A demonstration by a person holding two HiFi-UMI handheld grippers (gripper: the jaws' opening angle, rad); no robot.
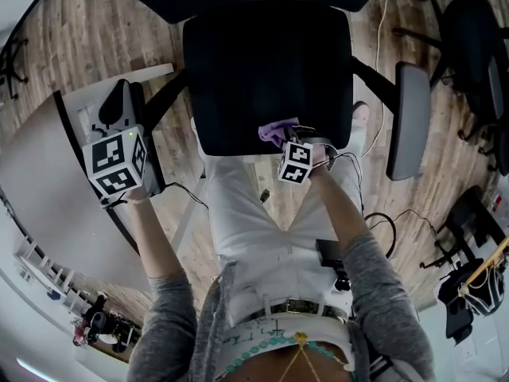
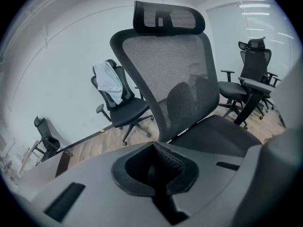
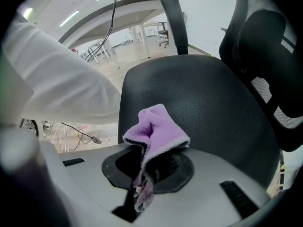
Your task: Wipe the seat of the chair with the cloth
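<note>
The black office chair's seat (image 1: 266, 70) lies straight ahead of me. At its near edge my right gripper (image 1: 288, 139) is shut on a bunched purple cloth (image 1: 276, 131). The right gripper view shows the cloth (image 3: 154, 131) pinched between the jaws and sticking up over the seat (image 3: 203, 98); it hangs just above the fabric, and contact cannot be told. My left gripper (image 1: 118, 108) is held off to the chair's left, shut with nothing in it. In its own view the left gripper (image 2: 158, 163) faces the mesh backrest (image 2: 165, 74) and the seat (image 2: 218, 136).
A grey desk (image 1: 48, 181) stands at the left. The chair's right armrest (image 1: 412, 118) juts out beside the seat. Other office chairs (image 1: 477, 38) stand at the right, and one (image 2: 120, 105) bears a white garment. Cables (image 1: 382, 221) trail on the wooden floor.
</note>
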